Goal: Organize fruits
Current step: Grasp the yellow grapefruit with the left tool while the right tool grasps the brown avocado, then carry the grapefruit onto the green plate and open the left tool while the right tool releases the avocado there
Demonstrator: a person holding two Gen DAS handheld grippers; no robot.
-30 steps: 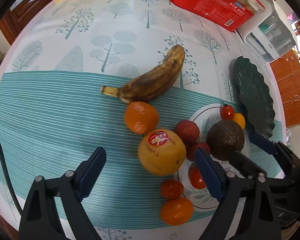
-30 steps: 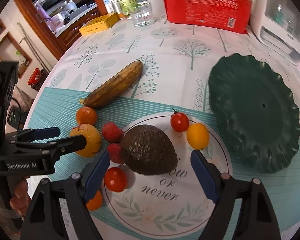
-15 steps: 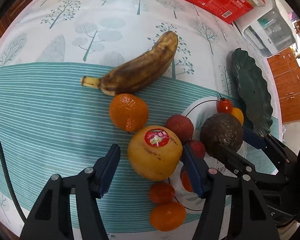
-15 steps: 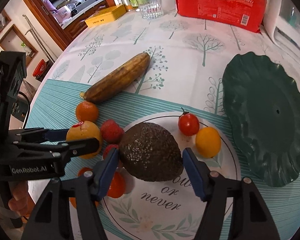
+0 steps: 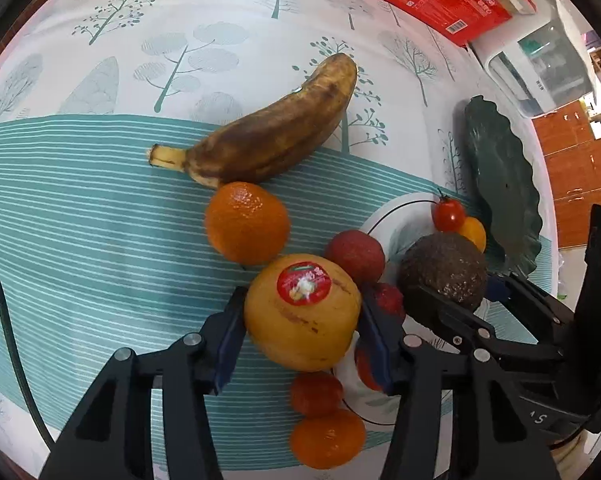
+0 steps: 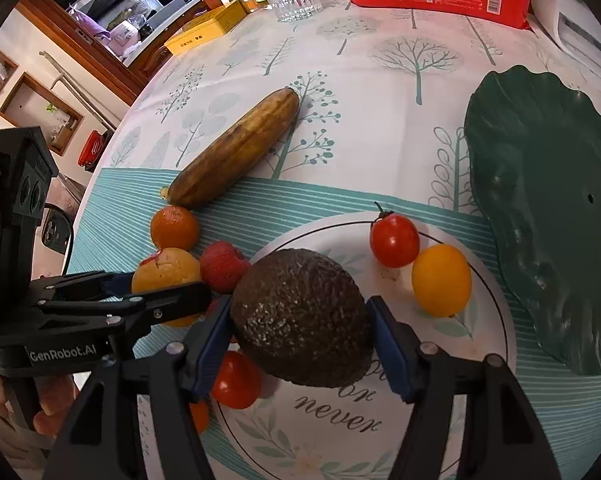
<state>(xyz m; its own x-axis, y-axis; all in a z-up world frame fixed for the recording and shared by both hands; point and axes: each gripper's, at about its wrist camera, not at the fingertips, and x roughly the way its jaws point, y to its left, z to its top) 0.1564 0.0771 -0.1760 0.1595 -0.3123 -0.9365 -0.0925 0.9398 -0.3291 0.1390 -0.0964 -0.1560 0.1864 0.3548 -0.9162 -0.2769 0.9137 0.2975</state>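
Kitchen counter [image 5: 100, 240] under a tree-print and teal-striped cloth, red packet, glass and a yellow box at the far edge. Fruit sits clustered at the near edge. Left gripper [image 5: 300, 320] points steeply down; its jaws have just been closing and both blue pads now sit against the yellow stickered fruit [image 5: 302, 316], which lies on the cloth just left of the printed plate [image 6: 480, 360]. Right gripper [image 6: 300, 320] likewise; its jaws have been closing around the avocado [image 6: 300, 316] on that plate, left pad touching, right pad at its flank, contact there hard to confirm. Both fruits lie dead centre between their jaws. Green leaf dish [image 6: 548, 216], empty, is just right of the plate, nearer the right hand. Banana [image 5: 268, 136] and mandarin [image 5: 246, 222] lie beyond, untouched.
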